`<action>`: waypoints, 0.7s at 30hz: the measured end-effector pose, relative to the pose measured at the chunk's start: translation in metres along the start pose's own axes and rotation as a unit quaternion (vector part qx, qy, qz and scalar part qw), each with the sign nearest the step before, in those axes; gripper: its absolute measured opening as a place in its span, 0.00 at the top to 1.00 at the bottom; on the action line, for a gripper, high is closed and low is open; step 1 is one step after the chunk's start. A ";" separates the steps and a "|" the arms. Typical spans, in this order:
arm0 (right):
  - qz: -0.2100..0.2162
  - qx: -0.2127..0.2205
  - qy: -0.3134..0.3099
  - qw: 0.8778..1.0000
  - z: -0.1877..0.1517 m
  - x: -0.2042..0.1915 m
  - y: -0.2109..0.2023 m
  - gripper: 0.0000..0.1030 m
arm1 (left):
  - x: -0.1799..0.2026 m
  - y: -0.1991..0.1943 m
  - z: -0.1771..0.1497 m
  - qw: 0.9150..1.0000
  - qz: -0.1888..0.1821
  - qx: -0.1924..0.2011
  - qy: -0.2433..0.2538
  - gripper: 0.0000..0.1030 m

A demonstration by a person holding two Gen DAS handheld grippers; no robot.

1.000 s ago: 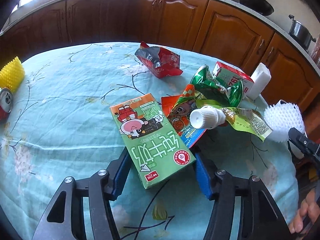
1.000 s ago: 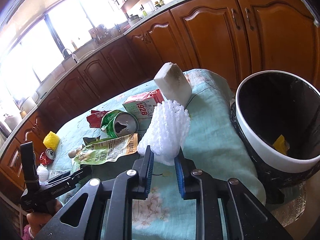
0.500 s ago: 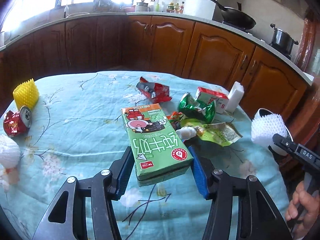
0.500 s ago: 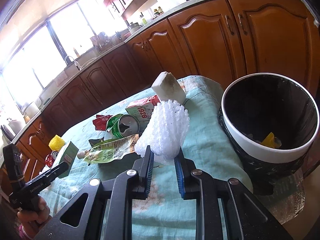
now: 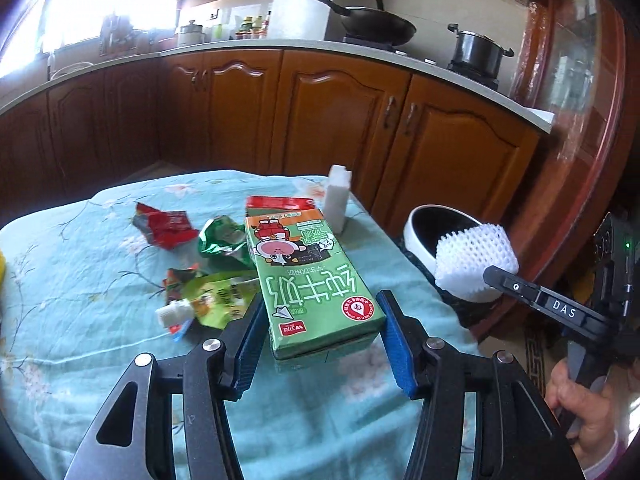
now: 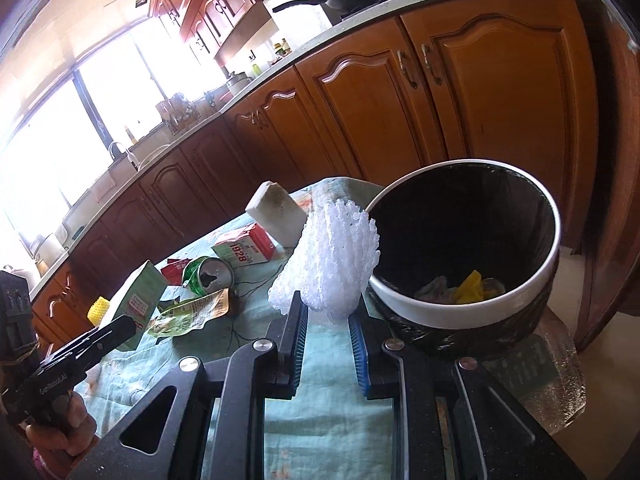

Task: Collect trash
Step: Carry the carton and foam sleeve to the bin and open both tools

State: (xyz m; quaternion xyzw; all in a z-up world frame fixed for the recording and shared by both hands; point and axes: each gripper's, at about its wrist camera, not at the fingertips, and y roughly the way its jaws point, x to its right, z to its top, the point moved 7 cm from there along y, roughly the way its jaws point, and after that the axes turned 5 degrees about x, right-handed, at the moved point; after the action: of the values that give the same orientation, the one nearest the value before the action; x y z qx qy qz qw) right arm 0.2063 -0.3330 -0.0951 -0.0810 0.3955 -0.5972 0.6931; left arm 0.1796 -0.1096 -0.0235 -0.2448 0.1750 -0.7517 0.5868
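Starting at the left, the left gripper (image 5: 320, 330) is clamped on a green carton (image 5: 310, 280), its blue pads pressing the two long sides near the bottom end, and the carton hangs clear above the table (image 5: 80, 360). Judging by its square, undented faces, it is stiff enough to take that squeeze, and probably light if empty; the smooth printed card could slip, so a hold across the narrow sides looks right. Its front carries large white Chinese characters, a cartoon cow and a round red seal. Behind it on the cloth lies a small red-and-white box (image 6: 245, 249) printed "1928". Further right, the right gripper (image 6: 325, 325) pinches the base of a white foam net (image 6: 332, 256), held beside the rim of the bin (image 6: 460, 312). The net looks very light and soft, crushing easily, so any pinch holds it. The gripper bodies read "GenRobot.AI" and "DAS".
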 end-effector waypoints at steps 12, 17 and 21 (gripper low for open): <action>-0.041 0.018 0.023 0.999 0.019 0.052 -0.014 0.80 | 0.059 0.070 0.015 0.997 -0.062 -0.023 0.049 0.49; -0.051 0.019 0.030 0.998 0.025 0.069 -0.015 0.80 | 0.075 0.095 0.020 0.994 -0.079 -0.033 0.062 0.49; -0.060 0.018 0.030 0.998 0.030 0.081 -0.014 0.80 | 0.089 0.114 0.025 0.993 -0.091 -0.040 0.071 0.49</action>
State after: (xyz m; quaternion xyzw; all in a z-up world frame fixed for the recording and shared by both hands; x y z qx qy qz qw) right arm 0.2126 -0.4196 -0.1036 -0.0738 0.4002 -0.6466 0.6452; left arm 0.2677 -0.2232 -0.0514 -0.2286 0.2235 -0.8097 0.4921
